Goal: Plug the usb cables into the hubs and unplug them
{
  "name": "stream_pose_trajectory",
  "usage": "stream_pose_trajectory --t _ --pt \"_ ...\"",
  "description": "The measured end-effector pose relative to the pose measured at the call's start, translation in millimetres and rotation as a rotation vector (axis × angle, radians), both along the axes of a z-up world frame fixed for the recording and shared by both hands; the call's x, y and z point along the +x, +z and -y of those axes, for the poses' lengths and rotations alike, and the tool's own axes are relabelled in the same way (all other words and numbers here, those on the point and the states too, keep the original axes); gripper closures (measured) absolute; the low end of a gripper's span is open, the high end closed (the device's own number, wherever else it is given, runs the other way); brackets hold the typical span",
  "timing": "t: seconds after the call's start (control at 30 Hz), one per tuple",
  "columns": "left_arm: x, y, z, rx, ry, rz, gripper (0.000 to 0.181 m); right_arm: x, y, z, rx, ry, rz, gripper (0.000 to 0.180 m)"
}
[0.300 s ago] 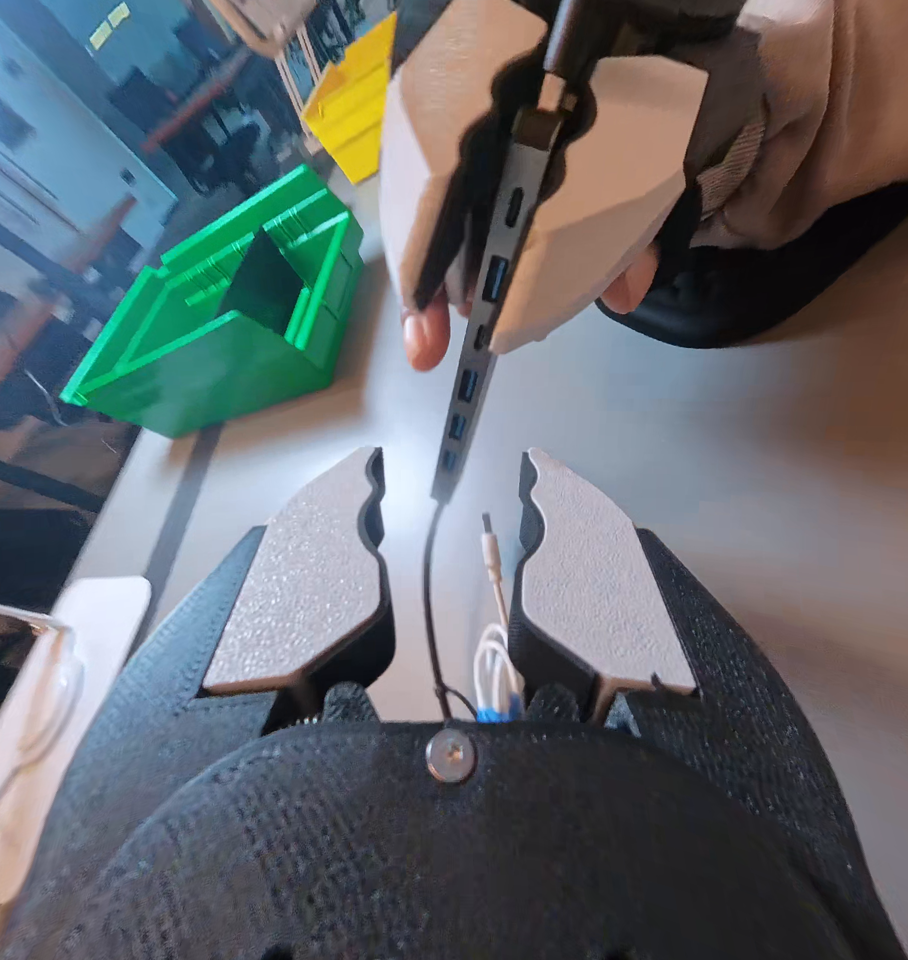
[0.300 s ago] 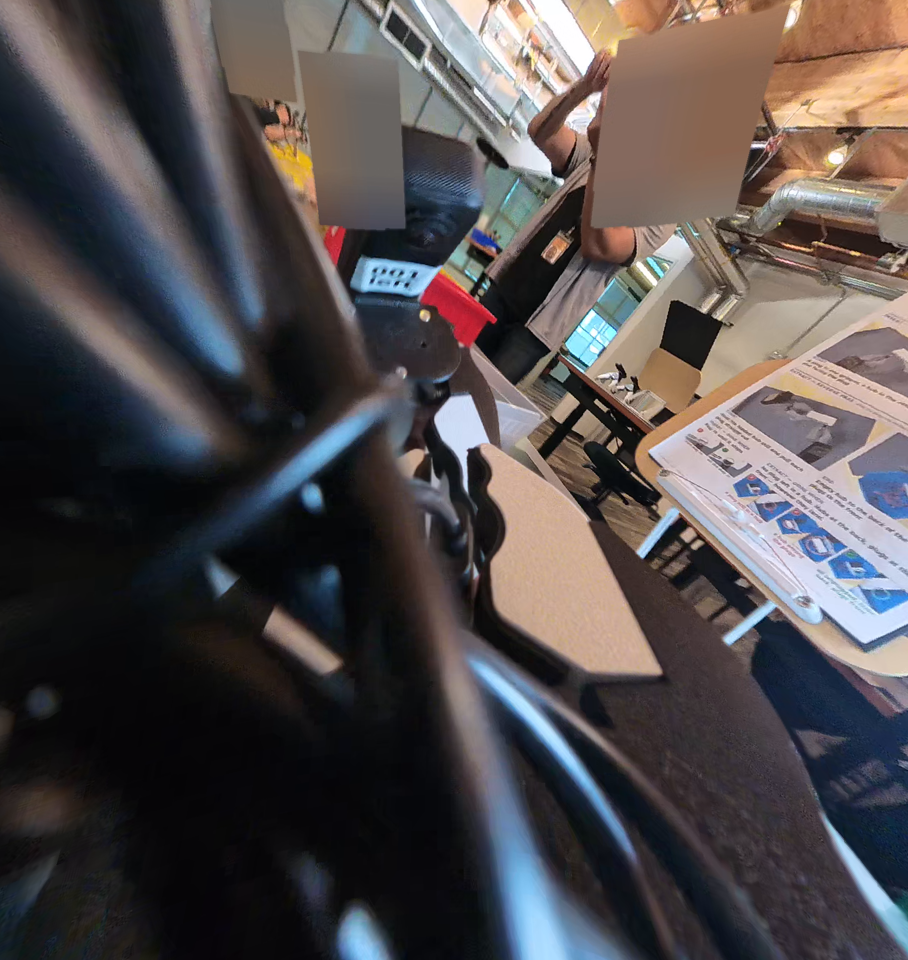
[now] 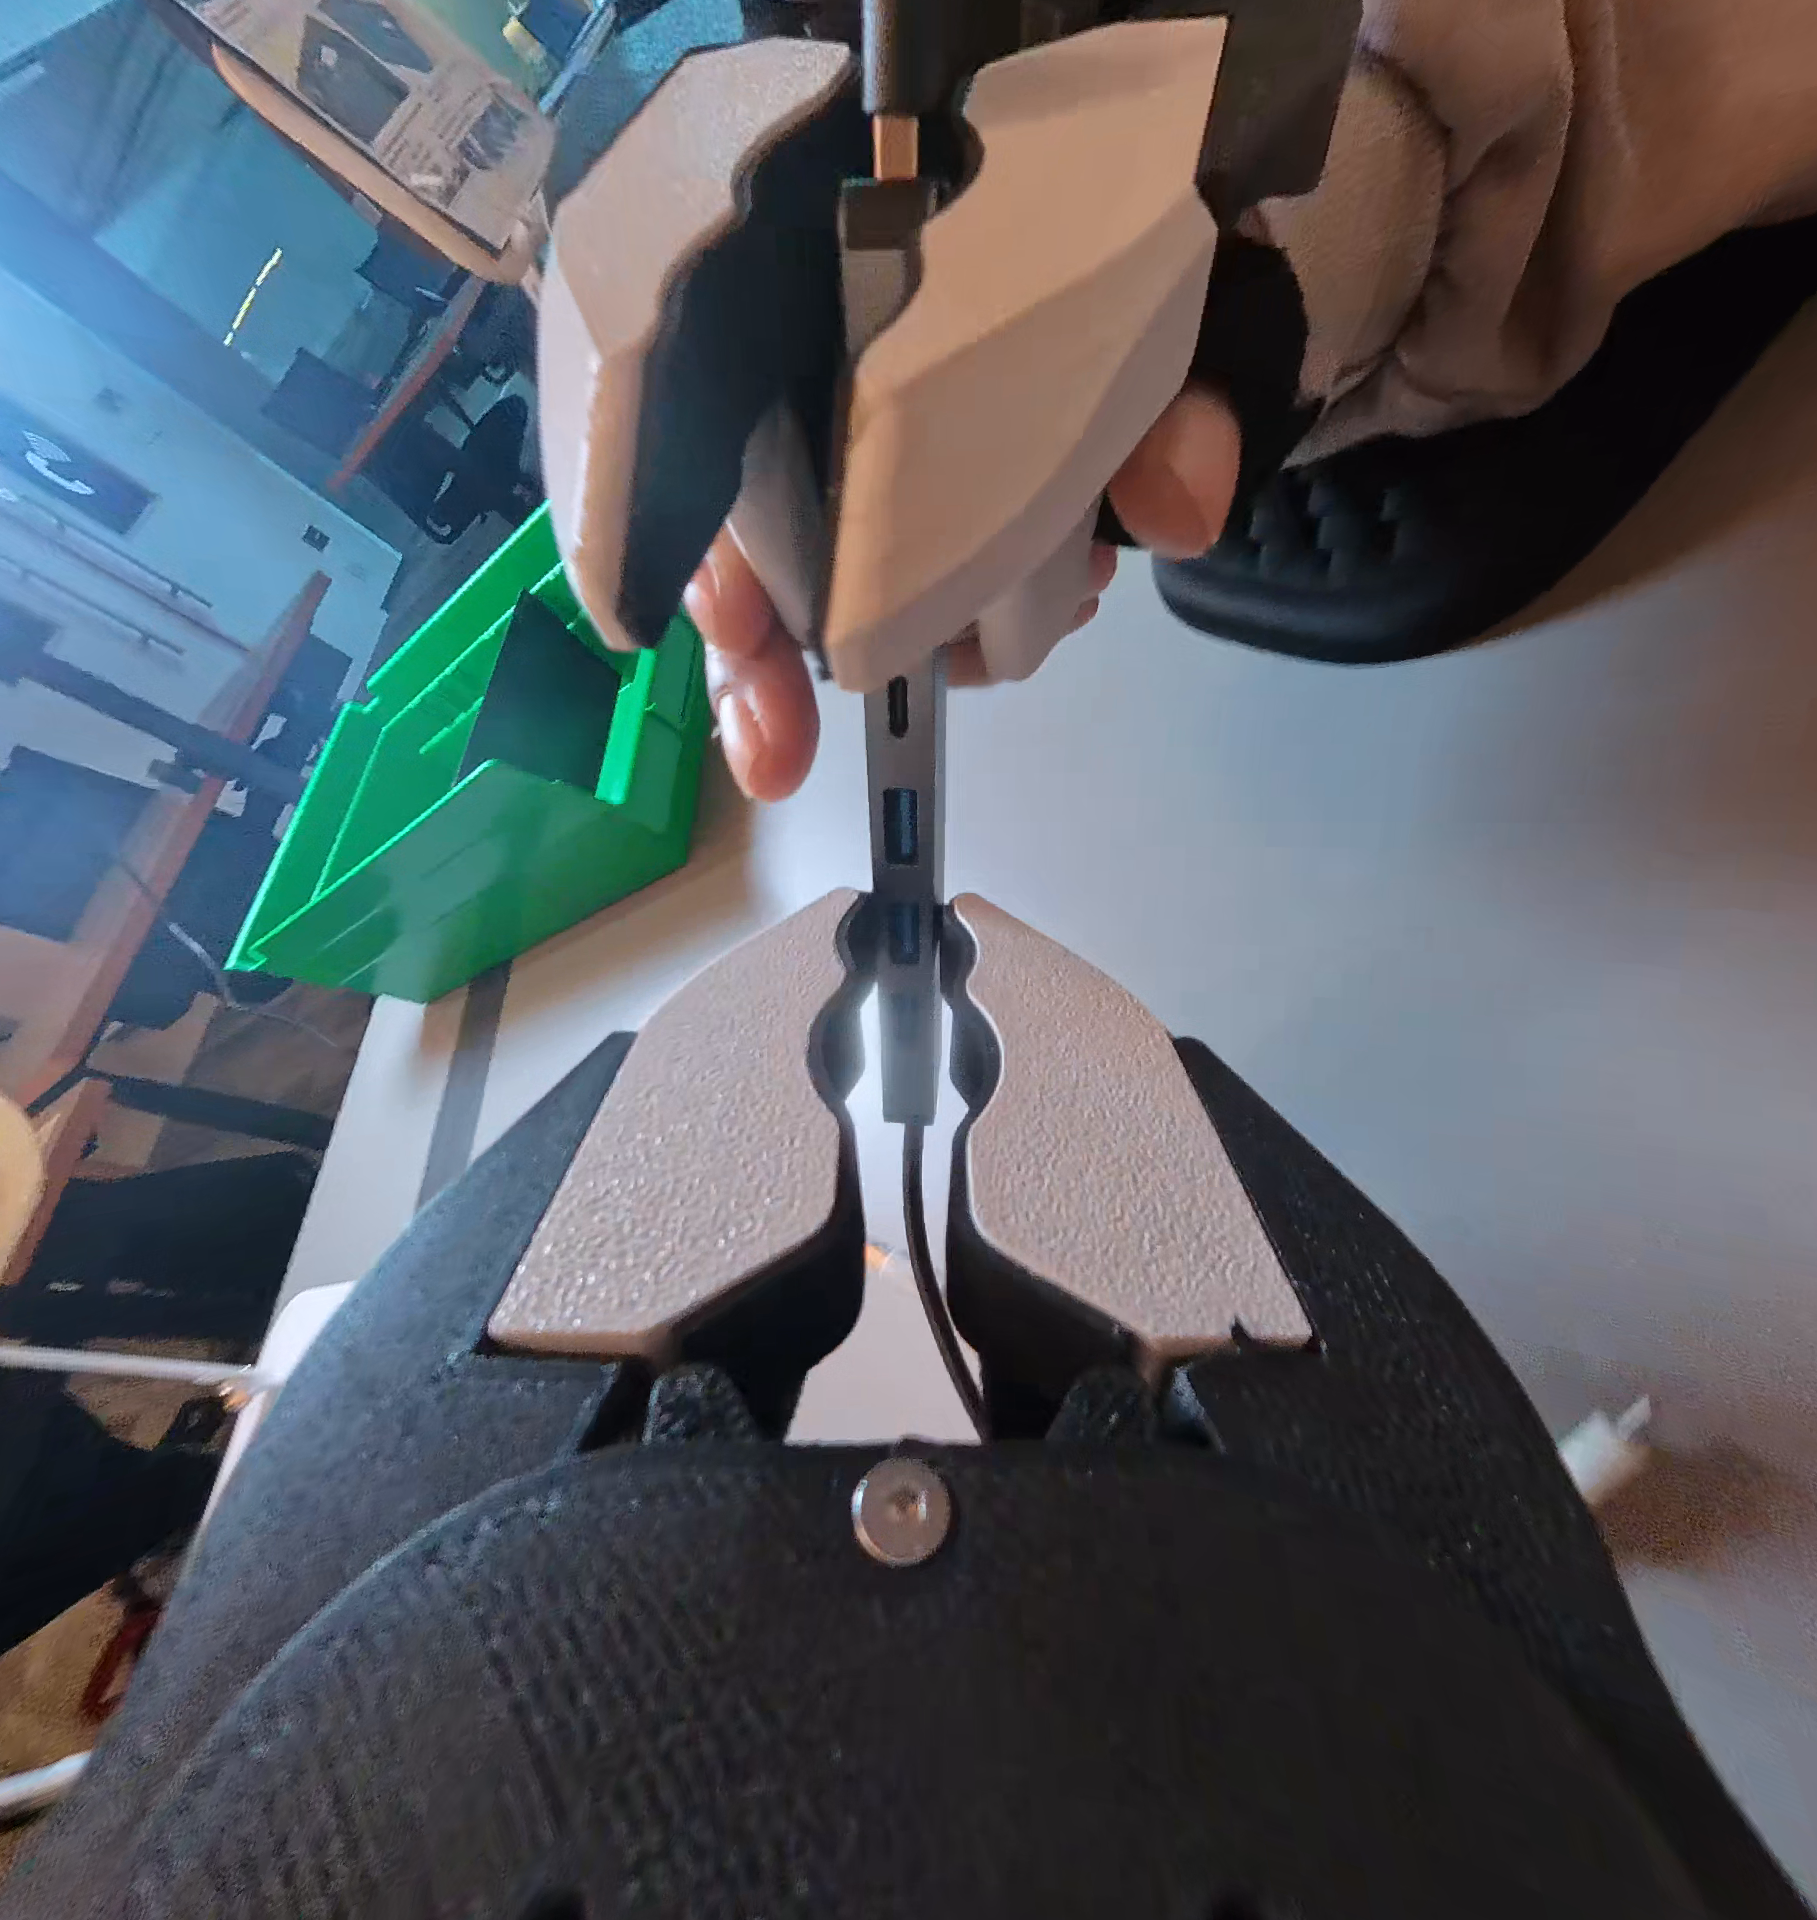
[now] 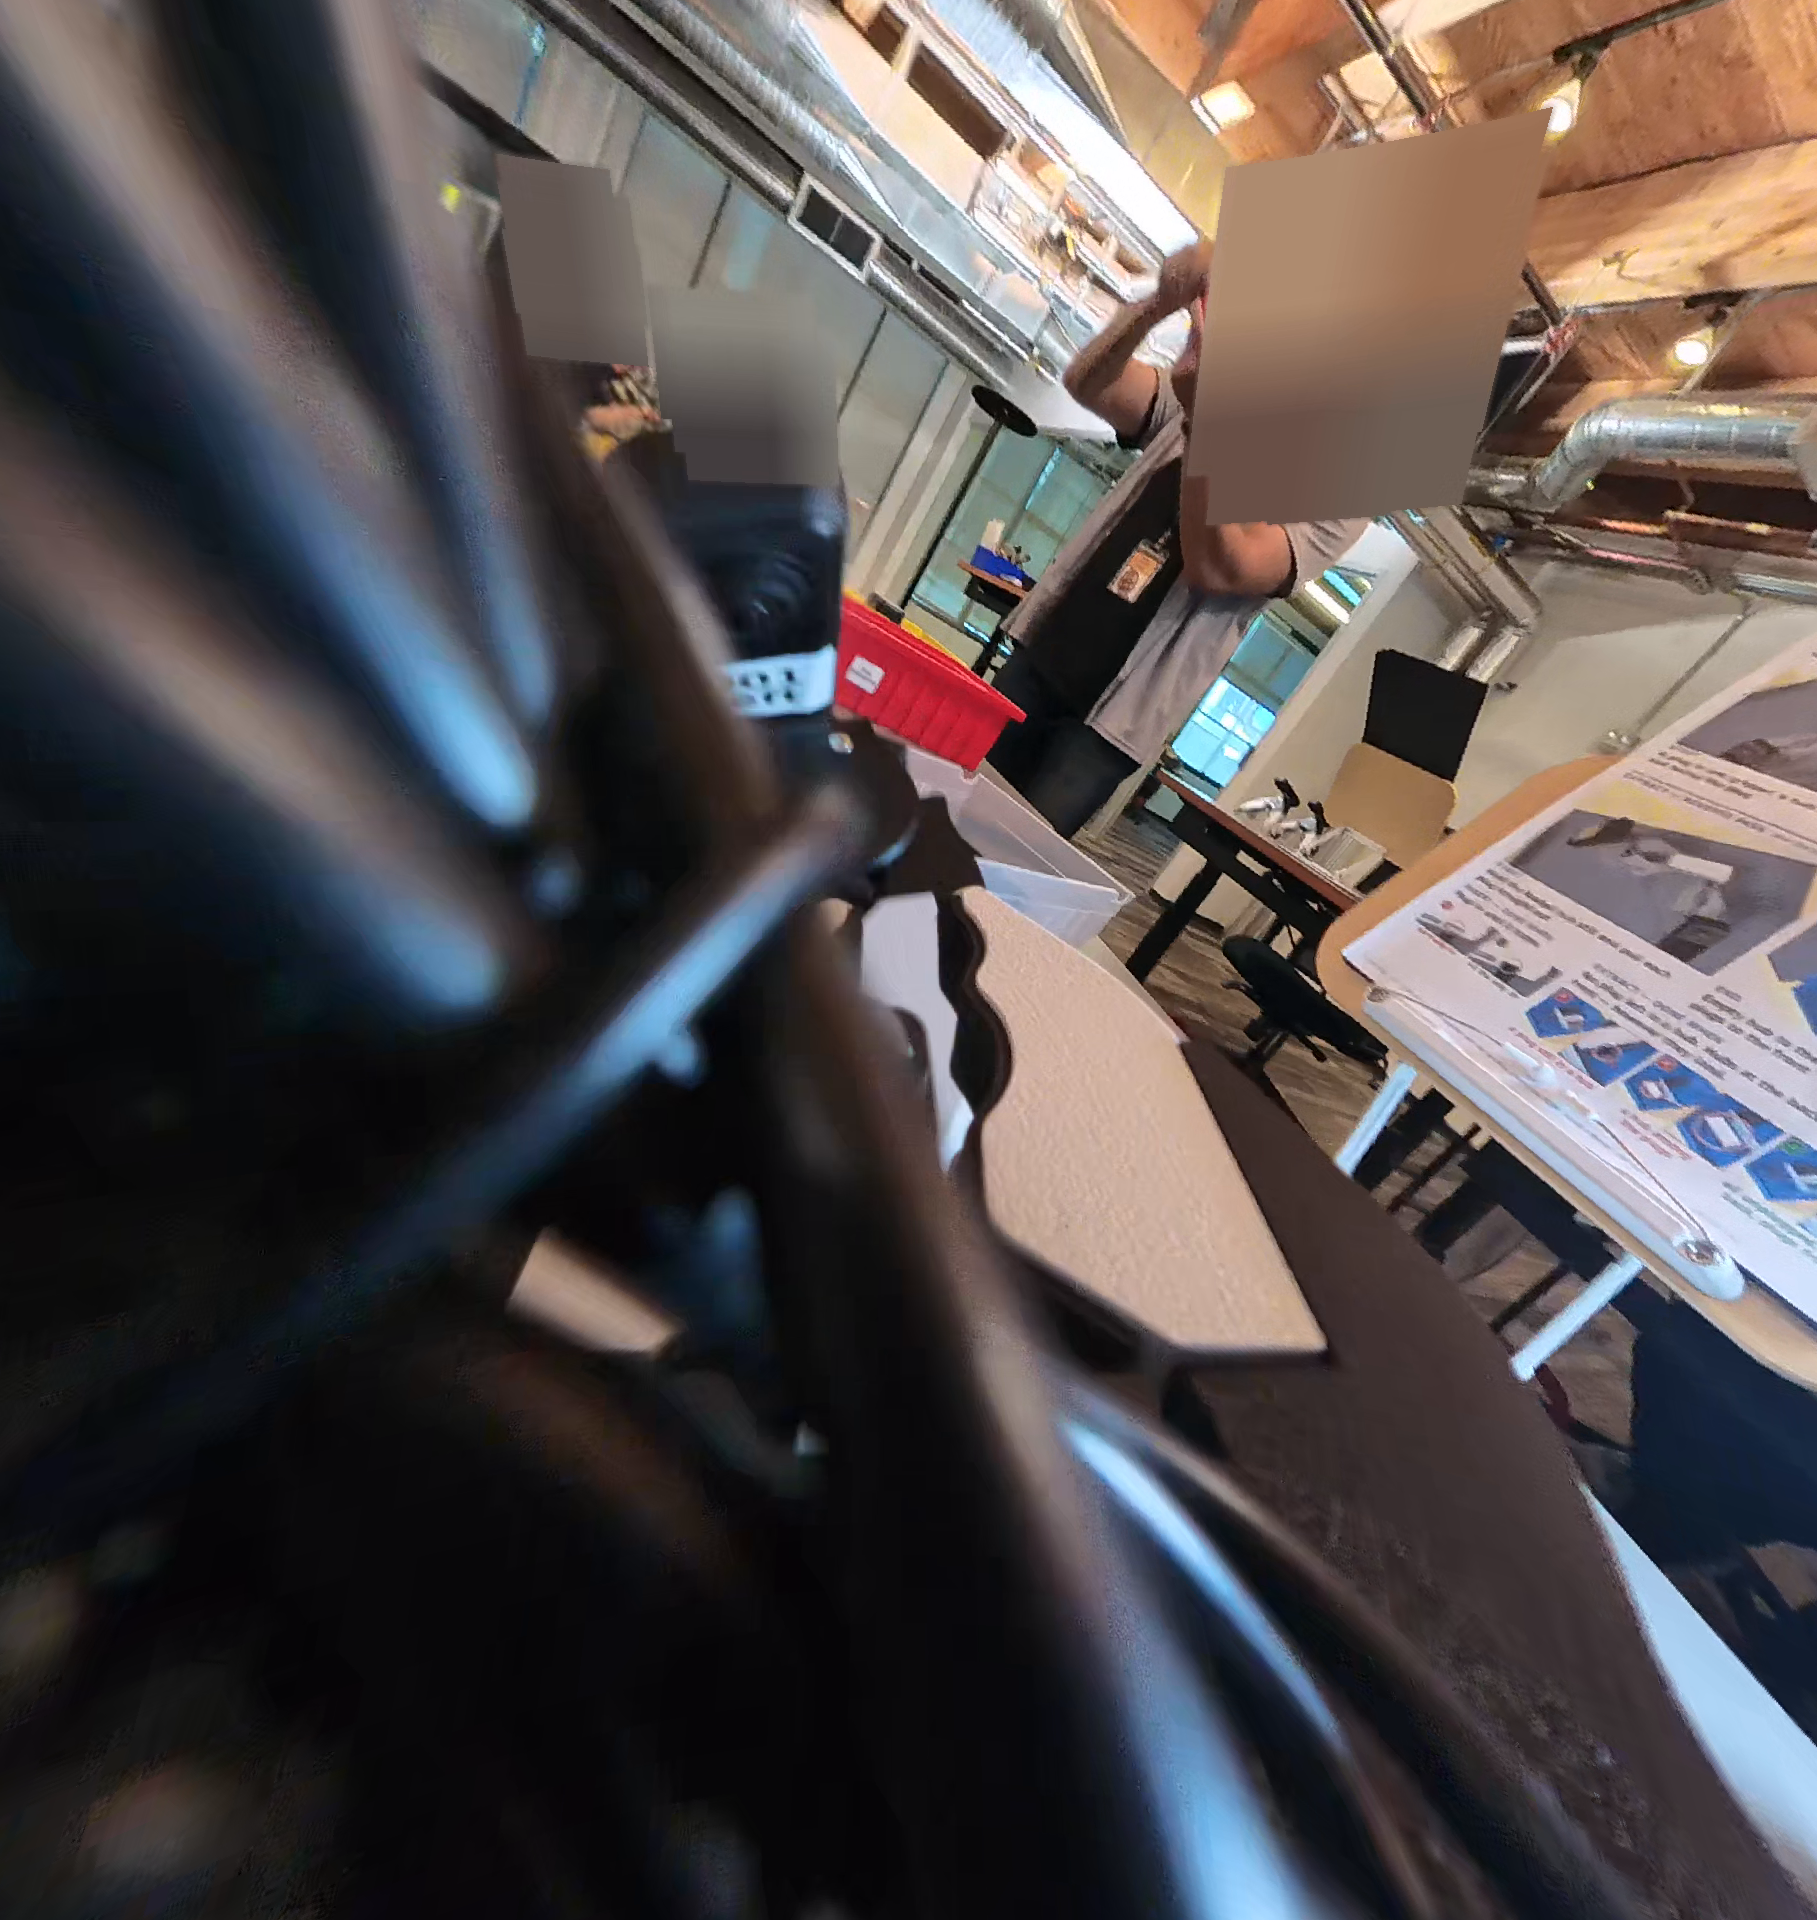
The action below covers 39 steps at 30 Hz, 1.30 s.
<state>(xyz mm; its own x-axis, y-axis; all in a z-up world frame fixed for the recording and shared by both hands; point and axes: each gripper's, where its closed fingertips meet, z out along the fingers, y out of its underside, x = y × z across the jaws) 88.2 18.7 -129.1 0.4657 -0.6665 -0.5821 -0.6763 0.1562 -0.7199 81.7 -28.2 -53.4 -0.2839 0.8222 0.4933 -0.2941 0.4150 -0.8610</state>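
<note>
In the left wrist view a slim grey hub (image 3: 909, 748) with blue ports stands on edge above the pale table (image 3: 1403, 1039). My left gripper (image 3: 899, 930) is shut on the hub's near end, where its black cord (image 3: 930, 1247) runs back between the fingers. My right gripper (image 3: 758, 634), held by a hand (image 3: 1455, 208), comes from the top and is shut on the hub's far end. A black cable with a copper-coloured plug (image 3: 893, 140) meets that far end. In the right wrist view only one pad (image 4: 1122, 1132) shows; dark blurred parts hide the rest.
A green bin (image 3: 468, 852) stands at the table's left edge. A white cable plug (image 3: 1610, 1444) lies on the table at right. A person (image 4: 1143, 623) stands behind, near a red bin (image 4: 914, 686). A printed sheet (image 4: 1662, 987) lies on a side table.
My left gripper was open with the hub's end just ahead of it; now it has moved forward and shut on that end. The right gripper still holds the hub.
</note>
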Motion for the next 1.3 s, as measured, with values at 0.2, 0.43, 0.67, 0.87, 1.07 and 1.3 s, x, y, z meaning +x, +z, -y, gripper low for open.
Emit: stream_pose_trajectory --t 0.2,0.43,0.67,0.87,1.07,1.3 --pt "-31.0 -8.6 2.3 -0.039 0.059 -0.166 0.17 -14.9 -31.3 -24.8 0.141 -0.154 0.161 0.148" --pt "-45.5 -4.9 4.2 -0.072 0.092 -0.201 0.169 -21.2 -60.7 -32.9 0.219 -0.197 0.317 0.148" --pt "-31.7 -14.1 9.7 -0.118 0.076 -0.235 0.169 -22.7 -67.2 -20.1 0.25 -0.157 0.301 0.168" --pt "-31.3 -15.9 10.8 -0.148 0.066 -0.179 0.169 -23.4 -70.2 -18.8 0.235 -0.139 0.319 0.169" --pt "-48.3 14.7 10.2 -0.183 0.144 0.02 0.151 -18.7 -53.2 -51.8 0.158 -0.246 0.288 0.169" --pt "-46.9 -47.6 46.8 -0.603 0.086 0.043 0.143 -12.3 -37.2 -100.0 0.007 -0.383 0.236 0.168"
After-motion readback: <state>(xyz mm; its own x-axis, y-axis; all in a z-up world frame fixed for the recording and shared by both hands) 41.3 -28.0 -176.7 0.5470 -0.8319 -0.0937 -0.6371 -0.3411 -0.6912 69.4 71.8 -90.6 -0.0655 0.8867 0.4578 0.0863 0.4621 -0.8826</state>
